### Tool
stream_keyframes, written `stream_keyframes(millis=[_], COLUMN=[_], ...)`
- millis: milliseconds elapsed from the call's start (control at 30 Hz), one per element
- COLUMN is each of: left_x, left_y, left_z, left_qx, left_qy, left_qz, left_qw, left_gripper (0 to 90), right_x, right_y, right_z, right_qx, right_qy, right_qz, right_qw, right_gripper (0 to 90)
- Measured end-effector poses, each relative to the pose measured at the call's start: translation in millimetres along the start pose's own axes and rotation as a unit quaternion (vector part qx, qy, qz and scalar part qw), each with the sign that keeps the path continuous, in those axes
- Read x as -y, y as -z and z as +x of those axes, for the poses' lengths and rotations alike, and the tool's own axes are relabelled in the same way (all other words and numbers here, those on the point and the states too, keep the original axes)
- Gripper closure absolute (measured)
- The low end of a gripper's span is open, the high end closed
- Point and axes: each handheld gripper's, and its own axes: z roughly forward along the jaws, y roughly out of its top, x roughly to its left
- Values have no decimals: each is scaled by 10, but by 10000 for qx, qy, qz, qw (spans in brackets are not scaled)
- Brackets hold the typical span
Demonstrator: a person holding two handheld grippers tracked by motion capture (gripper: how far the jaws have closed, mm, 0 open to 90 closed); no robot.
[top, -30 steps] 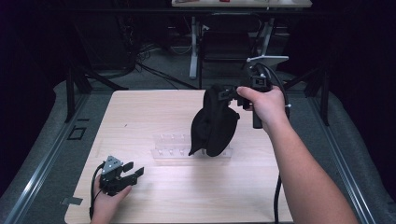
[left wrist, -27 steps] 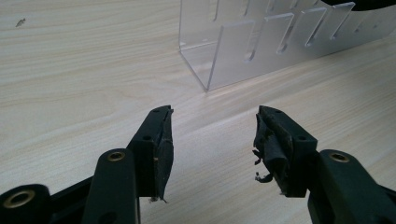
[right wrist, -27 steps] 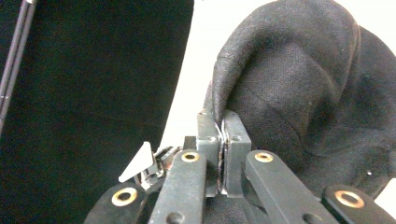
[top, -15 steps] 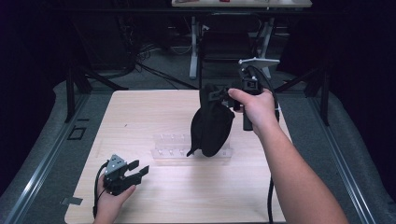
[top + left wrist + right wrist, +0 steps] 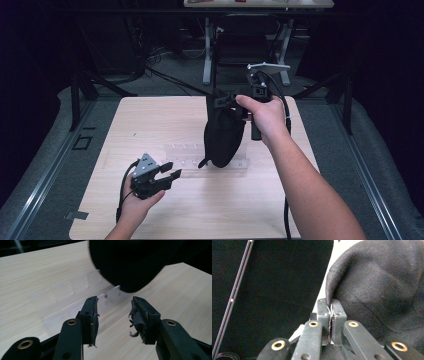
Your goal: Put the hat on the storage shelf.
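On the left side of the wooden counter (image 5: 150, 120), the left hand-held gripper (image 5: 167, 175) sat low over the near part, held in the person's left hand (image 5: 137, 200). Its jaws stood partly apart with nothing between them, and they had just been closing a bit. In the left gripper view, the two black pads (image 5: 93, 315) pointed at a clear plastic tray (image 5: 75, 297) that lay flat on the counter just ahead. In the middle, a black cloth bag (image 5: 222, 135) hung in the air, with its bottom end just above the right part of the clear plastic tray. It was off to the right of the left hand-held gripper and farther back, not touching it. On the right, the right hand-held gripper (image 5: 220, 102) was held up high in the person's right hand (image 5: 267, 117). Its jaws were pinched tight on the top edge of the black cloth bag, so the bag dangled down from it.
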Motion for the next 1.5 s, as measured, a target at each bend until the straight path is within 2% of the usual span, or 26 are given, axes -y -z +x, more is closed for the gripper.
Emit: stream_keyframes(millis=[67,233,500,667,733,967,1033,1200,1400,1500], left_x=[-78,-270,-396,-400,-393,-364,-359,-343,-312,-283], left_y=[-56,-132,-233,-310,-315,-301,-298,-292,-266,-253], left_z=[-60,-189,-346,-403,-431,-436,-441,-424,-368,-338], left_qx=[39,199,352,193,96,-1,-21,-43,-170,-247], left_qy=[-137,-233,-495,-672,-824,-1008,-1071,-1081,-1063,-1101], left_qz=[75,-56,-5,168,163,150,151,117,144,181], left_qw=[9999,9995,9982,9974,9964,9948,9941,9941,9941,9934], left_gripper=[569,601,683,783,811,837,840,844,858,858], right_x=[4,1,7,19,23,42,51,71,60,63], right_y=[-28,-77,-81,-80,-78,-53,-35,39,220,243], right_z=[19,39,47,54,55,47,55,81,42,30], right_qx=[-16,-62,-37,-28,-19,-84,-193,-272,-155,-106], right_qy=[29,27,60,68,89,138,147,252,291,285], right_qz=[22,6,-37,-68,-39,-95,-126,-216,-390,-411], right_qw=[10000,10000,10000,9999,10000,9998,9996,9991,9987,9987], right_gripper=[880,880,880,879,878,839,832,814,810,809])
